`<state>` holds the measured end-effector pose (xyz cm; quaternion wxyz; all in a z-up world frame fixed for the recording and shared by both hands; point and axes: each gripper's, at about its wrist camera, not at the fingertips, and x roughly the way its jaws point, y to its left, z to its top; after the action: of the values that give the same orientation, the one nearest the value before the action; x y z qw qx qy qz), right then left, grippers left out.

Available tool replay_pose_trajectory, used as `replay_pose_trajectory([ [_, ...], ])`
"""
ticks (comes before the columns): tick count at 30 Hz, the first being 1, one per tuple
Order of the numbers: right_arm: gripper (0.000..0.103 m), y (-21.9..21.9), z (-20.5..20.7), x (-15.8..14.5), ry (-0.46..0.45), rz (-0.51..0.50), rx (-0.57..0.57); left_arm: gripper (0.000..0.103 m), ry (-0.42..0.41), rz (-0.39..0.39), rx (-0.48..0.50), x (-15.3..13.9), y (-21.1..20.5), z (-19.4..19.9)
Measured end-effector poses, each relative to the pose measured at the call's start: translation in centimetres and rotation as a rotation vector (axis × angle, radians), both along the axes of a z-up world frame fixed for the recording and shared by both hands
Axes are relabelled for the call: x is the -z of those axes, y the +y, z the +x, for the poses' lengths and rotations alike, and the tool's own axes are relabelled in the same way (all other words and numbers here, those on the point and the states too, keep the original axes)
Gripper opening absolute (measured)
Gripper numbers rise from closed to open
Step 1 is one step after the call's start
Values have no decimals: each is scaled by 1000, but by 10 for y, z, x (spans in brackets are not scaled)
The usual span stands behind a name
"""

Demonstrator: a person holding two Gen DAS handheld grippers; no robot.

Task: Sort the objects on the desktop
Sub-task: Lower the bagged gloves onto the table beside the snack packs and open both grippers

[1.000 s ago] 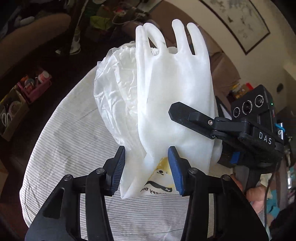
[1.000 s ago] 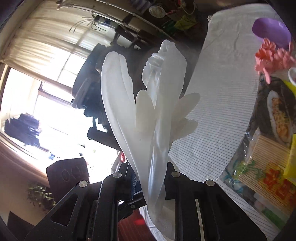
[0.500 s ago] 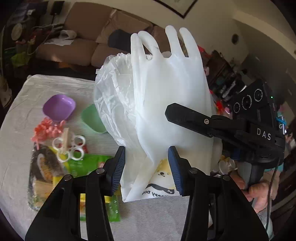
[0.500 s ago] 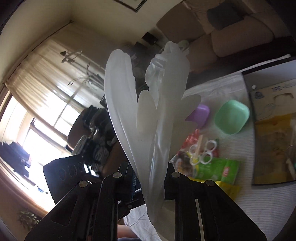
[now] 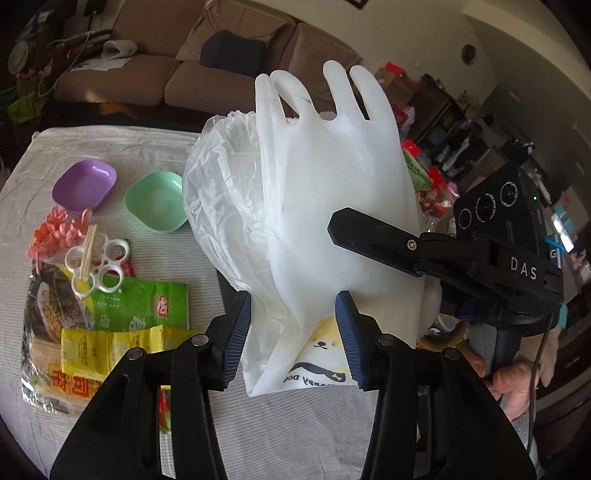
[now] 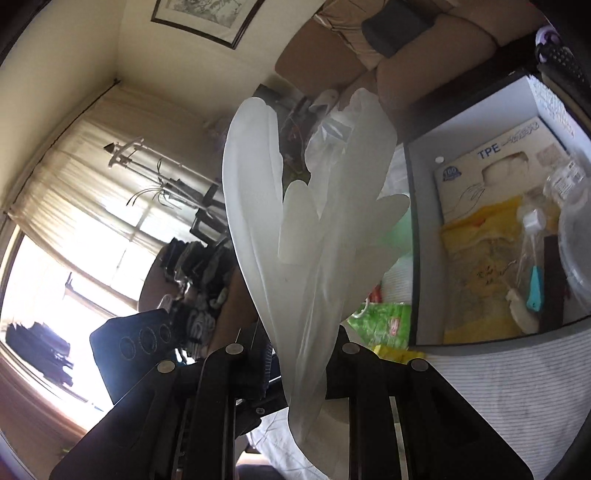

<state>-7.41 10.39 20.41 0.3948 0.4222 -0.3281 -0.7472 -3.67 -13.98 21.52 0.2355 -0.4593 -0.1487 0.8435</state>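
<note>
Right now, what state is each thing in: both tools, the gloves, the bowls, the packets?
Left tool: closed on the bunched gloves and plastic bag.
Right tool: shut on the same bundle.
Gloves: held upright off the table, fingers pointing up.
Plastic bag: crumpled, lifted with the gloves.
Purple bowl: upright, empty.
Green bowl: upright, empty.
Snack packets: lying flat, overlapping.
Glove box: lying in the tray.

A big brown sofa (image 5: pixel 207 55) stands at the back of the room, with a dark cushion (image 5: pixel 232 51) on it. The bench (image 5: pixel 110 144) in front of it wears a white cloth with thin stripes. The wall (image 6: pixel 110 44) is a pale cream, and a framed picture (image 6: pixel 210 18) hangs on it. Bright sun comes in through a window (image 6: pixel 48 295) with a light curtain (image 6: pixel 85 184) above it. Dark shelves (image 5: pixel 447 125) full of stuff stand on the other side.
</note>
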Motion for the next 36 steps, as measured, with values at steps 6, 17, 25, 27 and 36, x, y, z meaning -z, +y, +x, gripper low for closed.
replay_pose_trajectory([
  [6, 18, -63, 42, 26, -37, -28, -104, 43, -53, -17, -62, 22, -68, 47],
  [17, 18, -186, 86, 94, -167, -54, -250, 43, -133, -65, -217, 57, -186, 99],
  [25, 18, -286, 92, 149, -221, -3, -305, 43, -239, -138, -332, 117, -275, 95],
  [27, 18, -301, 92, 166, -229, 57, -301, 43, -271, -154, -337, 135, -281, 90],
  [36, 22, -317, 73, 169, -102, 290, -342, 43, -258, -130, -299, 143, -260, 63],
])
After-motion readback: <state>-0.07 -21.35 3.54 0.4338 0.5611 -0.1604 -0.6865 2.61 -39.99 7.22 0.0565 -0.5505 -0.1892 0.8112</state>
